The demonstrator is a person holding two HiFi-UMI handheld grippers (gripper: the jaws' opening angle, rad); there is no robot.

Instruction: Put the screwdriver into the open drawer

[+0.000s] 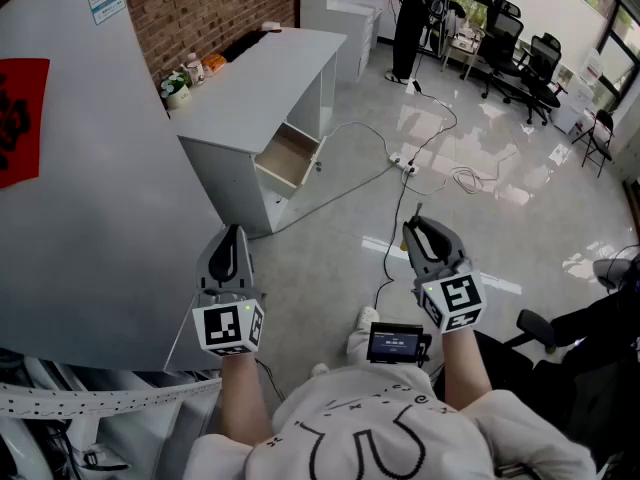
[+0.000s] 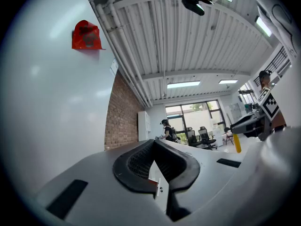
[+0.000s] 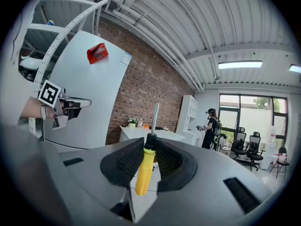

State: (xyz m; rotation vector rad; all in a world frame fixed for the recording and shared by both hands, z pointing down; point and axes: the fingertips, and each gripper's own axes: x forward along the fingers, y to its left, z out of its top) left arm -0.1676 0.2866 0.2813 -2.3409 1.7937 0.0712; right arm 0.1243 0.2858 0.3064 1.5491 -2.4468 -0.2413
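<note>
The right gripper has its fingers clamped on the yellow-handled screwdriver, shaft pointing forward, while the left gripper has its fingers together and empty. The open drawer juts from the white surface well ahead, across floor crossed by a cable

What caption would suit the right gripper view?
Right claw grips a yellow-handled screwdriver, blade aimed toward the white desk.

— What's by the brick wall?
— A plant.
— And on the floor?
— A cable meets a power strip. Chairs and a person are far back.
</note>
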